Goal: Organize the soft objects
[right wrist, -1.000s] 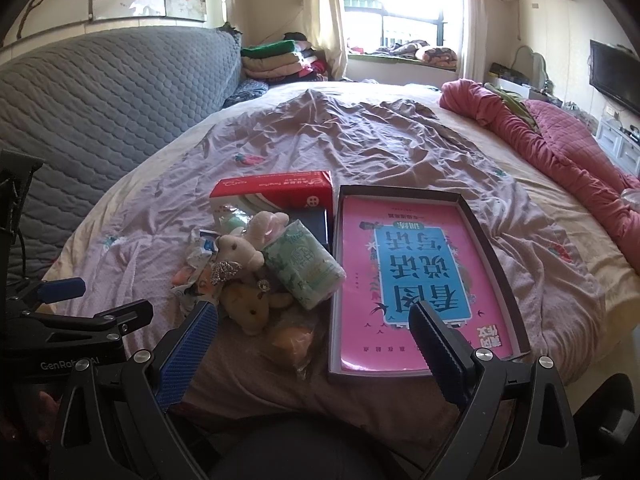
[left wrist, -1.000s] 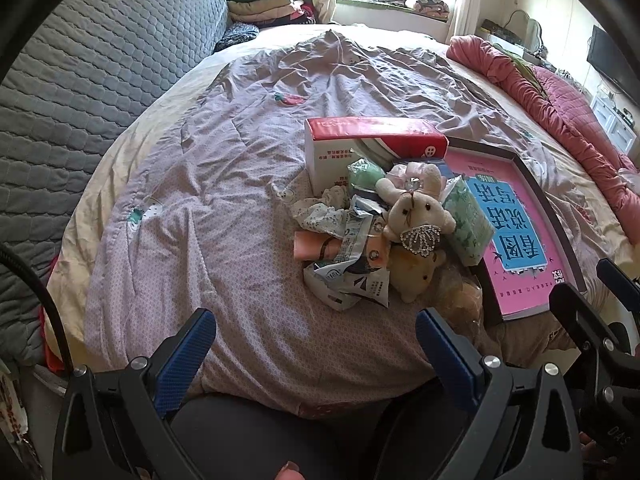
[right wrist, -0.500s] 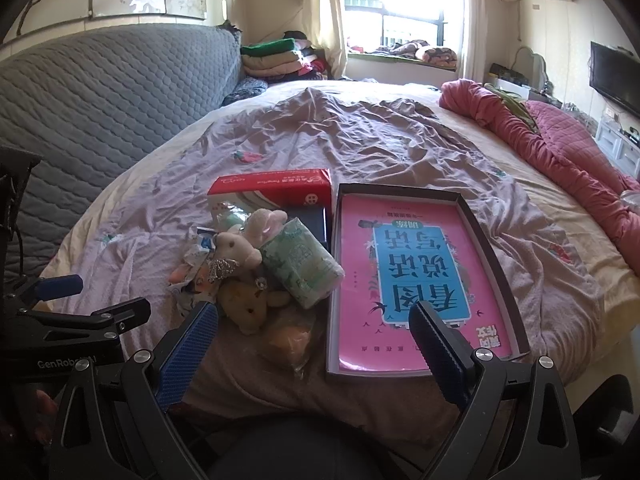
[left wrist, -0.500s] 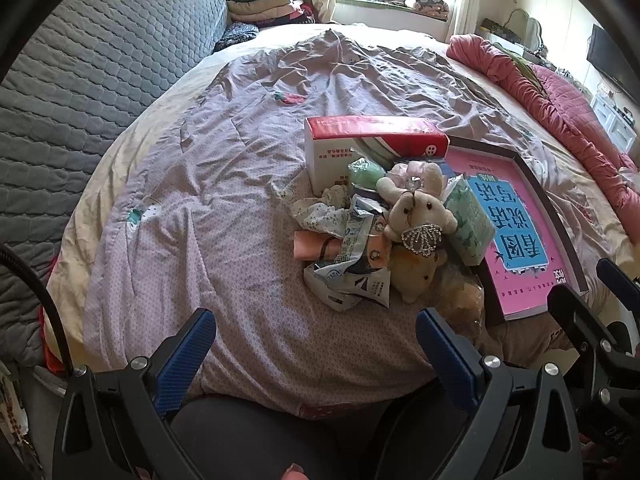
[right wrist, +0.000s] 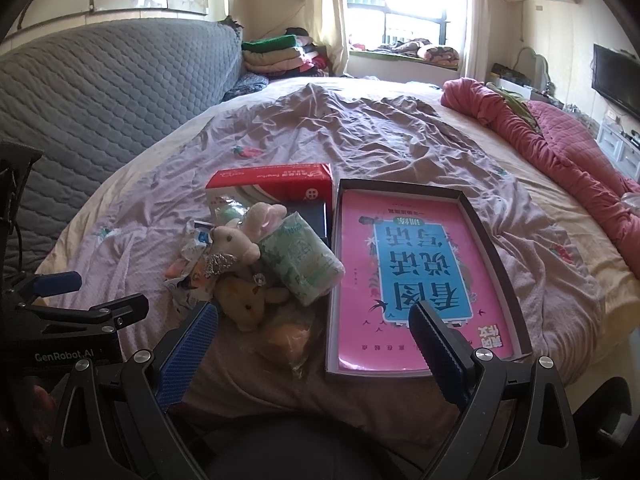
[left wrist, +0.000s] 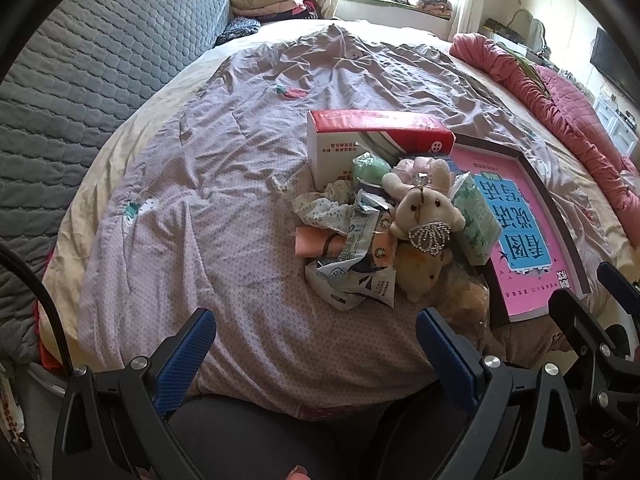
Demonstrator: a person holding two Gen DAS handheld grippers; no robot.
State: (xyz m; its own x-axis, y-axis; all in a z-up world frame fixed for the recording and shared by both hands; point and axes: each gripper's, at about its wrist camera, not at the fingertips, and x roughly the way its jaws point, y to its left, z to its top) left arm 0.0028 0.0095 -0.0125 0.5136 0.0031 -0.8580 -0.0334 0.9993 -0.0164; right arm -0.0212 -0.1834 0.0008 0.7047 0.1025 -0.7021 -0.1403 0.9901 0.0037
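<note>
Left gripper (left wrist: 316,344) low at bed edge, level, jaws spread, empty; toy pile (left wrist: 420,220) at 1 o'clock. Right gripper (right wrist: 312,336) likewise, jaws spread; tray (right wrist: 496,256) at 1 o'clock.

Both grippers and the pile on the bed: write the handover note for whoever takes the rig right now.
Left gripper: open, holding nothing, hovering short of the pile.
Right gripper: open, holding nothing, at the near edge of the bed.
The pile sits on the purple bedspread: cream plush bunny, brown plush, green tissue pack, crumpled wrappers, and a bagged orange item. Red-and-white box stands behind them.
The open box with the pink book lies beside the pile, with no soft item in it.
Done: nothing sorted.
Left: the whole pile; the plush bunny on top looks easiest to take first.
</note>
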